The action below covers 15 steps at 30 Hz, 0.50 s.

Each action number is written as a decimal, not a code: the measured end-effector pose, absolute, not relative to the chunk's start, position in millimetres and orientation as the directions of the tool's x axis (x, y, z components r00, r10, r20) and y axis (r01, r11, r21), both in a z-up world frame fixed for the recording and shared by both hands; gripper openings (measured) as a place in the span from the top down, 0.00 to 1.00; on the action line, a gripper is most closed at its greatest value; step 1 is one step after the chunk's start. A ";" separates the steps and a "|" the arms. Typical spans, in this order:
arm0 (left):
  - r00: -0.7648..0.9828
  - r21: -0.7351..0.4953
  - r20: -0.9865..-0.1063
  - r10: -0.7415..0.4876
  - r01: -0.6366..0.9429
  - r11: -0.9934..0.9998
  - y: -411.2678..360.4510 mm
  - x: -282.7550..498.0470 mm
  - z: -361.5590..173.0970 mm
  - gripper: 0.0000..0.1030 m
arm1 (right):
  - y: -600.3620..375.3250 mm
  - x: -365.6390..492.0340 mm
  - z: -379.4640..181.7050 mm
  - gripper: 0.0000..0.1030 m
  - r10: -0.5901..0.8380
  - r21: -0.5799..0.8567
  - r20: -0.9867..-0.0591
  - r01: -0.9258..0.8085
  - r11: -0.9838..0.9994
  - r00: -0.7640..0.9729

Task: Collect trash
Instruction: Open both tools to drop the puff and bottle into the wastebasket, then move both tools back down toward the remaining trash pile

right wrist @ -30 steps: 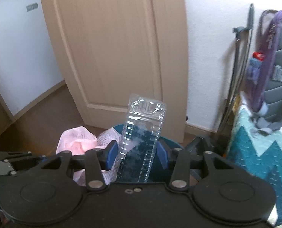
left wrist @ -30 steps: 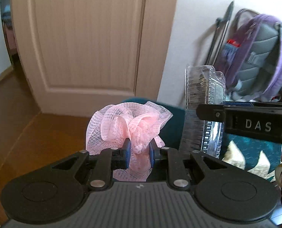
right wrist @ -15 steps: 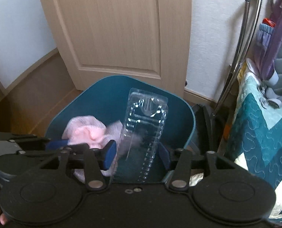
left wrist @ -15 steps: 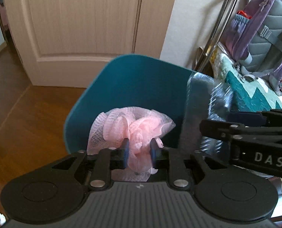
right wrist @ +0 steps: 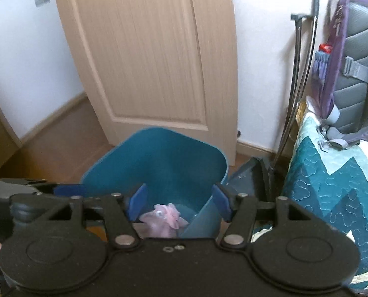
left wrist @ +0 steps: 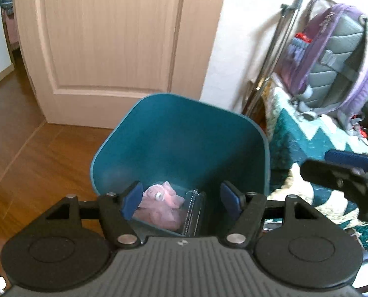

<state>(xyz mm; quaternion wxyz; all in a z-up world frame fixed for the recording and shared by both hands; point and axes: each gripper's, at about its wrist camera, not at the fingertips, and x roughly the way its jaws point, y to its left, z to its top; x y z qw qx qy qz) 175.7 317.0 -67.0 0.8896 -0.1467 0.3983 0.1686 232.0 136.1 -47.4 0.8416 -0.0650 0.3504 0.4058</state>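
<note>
Jaws of the left gripper are opening above the bin with nothing between the pads; the right gripper likewise stands wide and is opening further, empty. Below them, inside the teal bin, lie both pieces of trash: the pink mesh puff at the bottom, and the clear plastic tray standing on edge just beside it. The puff looks feather-light and soft, so any pinch on a bunched fold would hold it. The tray seems light, thin and slick, likely to crackle and buckle; its stiffer rim is probably the best place to take it.

The left view shows the tray's edge clearly, while from the right wrist only the puff is plain and the tray is hard to make out. Farther off, the right view alone shows a dark dustpan-like shape on the floor behind the bin, near the quilt and the purple backpack.
</note>
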 end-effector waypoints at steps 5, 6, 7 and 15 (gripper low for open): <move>0.671 -0.140 -0.723 0.165 -0.376 0.916 289.2 158.5 -41.9 0.24 | 98.8 208.5 -25.6 0.36 0.657 0.159 -0.602 -0.738 0.655 0.454; 0.678 -0.142 -0.717 0.160 -0.368 0.919 282.9 155.8 -36.7 0.23 | 90.3 203.7 -19.9 0.36 0.662 0.163 -0.594 -0.738 0.655 0.457; 0.682 -0.145 -0.715 0.155 -0.362 0.921 277.1 155.1 -33.4 0.22 | 84.0 202.4 -16.7 0.36 0.667 0.169 -0.588 -0.737 0.655 0.458; 0.735 -0.154 -0.668 0.119 -0.292 0.944 223.0 136.7 -5.7 0.18 | 23.2 177.4 11.3 0.35 0.692 0.214 -0.526 -0.711 0.670 0.494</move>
